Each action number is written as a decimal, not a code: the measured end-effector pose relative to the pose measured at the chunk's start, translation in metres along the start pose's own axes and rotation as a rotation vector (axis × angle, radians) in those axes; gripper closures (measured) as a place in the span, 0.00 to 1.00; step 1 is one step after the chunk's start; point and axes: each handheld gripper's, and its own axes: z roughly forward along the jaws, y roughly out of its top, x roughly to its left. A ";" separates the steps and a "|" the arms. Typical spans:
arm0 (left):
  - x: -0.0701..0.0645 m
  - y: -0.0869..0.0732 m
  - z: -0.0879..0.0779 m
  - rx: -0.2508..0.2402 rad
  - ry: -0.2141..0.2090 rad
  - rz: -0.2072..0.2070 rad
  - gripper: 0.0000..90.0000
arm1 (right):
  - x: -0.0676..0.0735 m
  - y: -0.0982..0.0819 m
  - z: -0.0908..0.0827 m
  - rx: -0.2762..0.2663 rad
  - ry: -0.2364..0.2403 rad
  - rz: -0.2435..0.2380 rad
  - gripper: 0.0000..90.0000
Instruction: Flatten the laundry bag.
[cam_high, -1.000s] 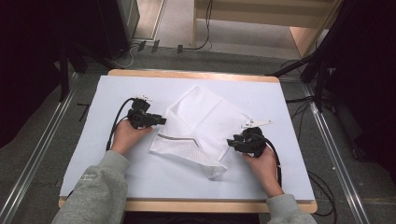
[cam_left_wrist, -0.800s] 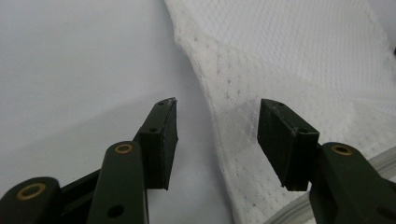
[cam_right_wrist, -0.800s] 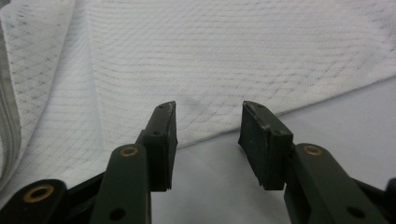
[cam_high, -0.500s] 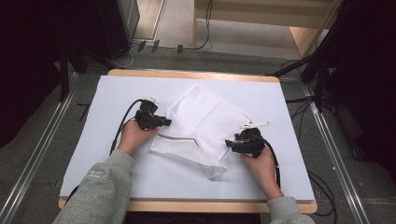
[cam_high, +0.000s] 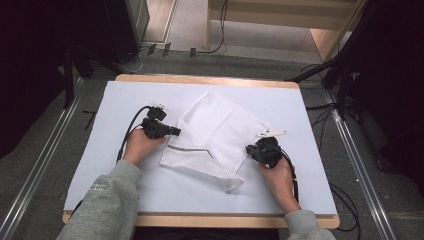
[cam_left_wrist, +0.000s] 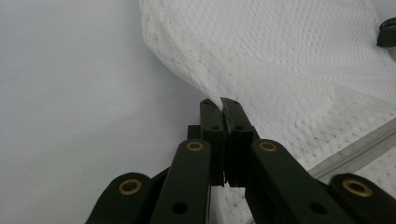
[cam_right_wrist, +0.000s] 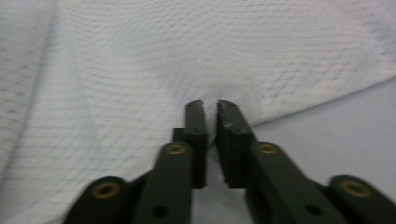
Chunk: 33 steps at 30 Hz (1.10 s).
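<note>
White mesh laundry bag (cam_high: 215, 137), one in number, lies flat on the pale surface (cam_high: 300, 105) in the high view, its long axis running on a diagonal from the far corner near the middle of the surface down to a folded point nearer the person, a grey zip band crossing its lower part. Two hand-held grippers work it: the left hand-held gripper (cam_high: 172, 132) meets the bag's left edge, the right hand-held gripper (cam_high: 250, 150) its right edge, one in each of the person's hands. In the left gripper view, the left hand-held gripper (cam_left_wrist: 223, 103) has its jaws just closed and pressed together, pinching the hem of the mesh (cam_left_wrist: 289, 60), with the zip (cam_left_wrist: 355, 151) running off to the right. In the right gripper view, the right hand-held gripper (cam_right_wrist: 208, 106) has likewise just closed, a puckered fold of the bag's edge (cam_right_wrist: 187, 51) nipped between its tips.
</note>
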 end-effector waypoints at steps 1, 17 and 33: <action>0.000 0.000 -0.001 0.003 -0.004 -0.005 1.00 | -0.001 0.001 0.001 0.002 0.011 0.014 1.00; -0.002 -0.023 -0.024 0.011 -0.047 -0.054 1.00 | -0.038 0.026 0.004 0.010 0.006 0.068 1.00; -0.013 -0.062 -0.042 -0.001 -0.036 -0.091 1.00 | -0.048 0.074 0.046 0.018 0.065 0.058 1.00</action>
